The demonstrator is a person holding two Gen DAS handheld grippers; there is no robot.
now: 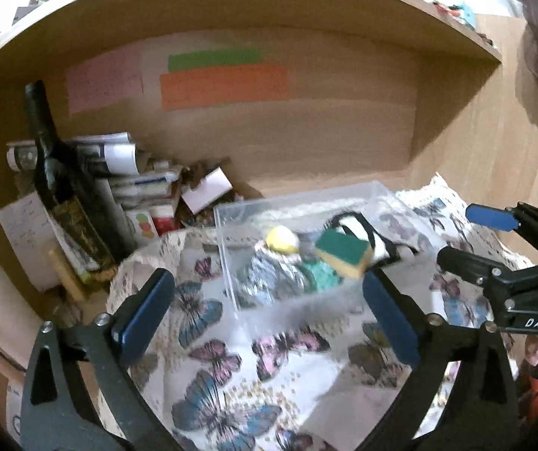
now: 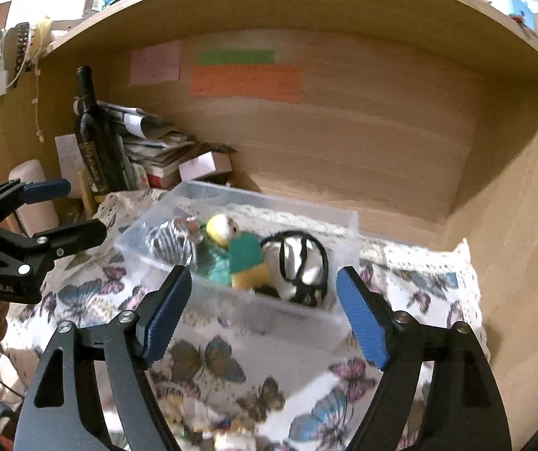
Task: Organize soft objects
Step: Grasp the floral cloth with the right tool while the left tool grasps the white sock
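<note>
Sponge [image 2: 245,261] lies inside clear bin [image 2: 348,225] at frame centre; left tool [image 1: 269,314] and right tool [image 2: 265,314] both released, empty.

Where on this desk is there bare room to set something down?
Free: the butterfly cloth in front of the clear bin, and right of it toward the side panel. Crowded: the back-left corner, with the wine bottle and stacked papers; the bin is nearly full.

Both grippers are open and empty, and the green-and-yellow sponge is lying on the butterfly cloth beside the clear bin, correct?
Not quite. The sponge is inside the clear bin, among the other soft items, not on the butterfly cloth; the right wrist view shows this plainly. The rest holds: the left gripper and right gripper are both open and empty.
</note>
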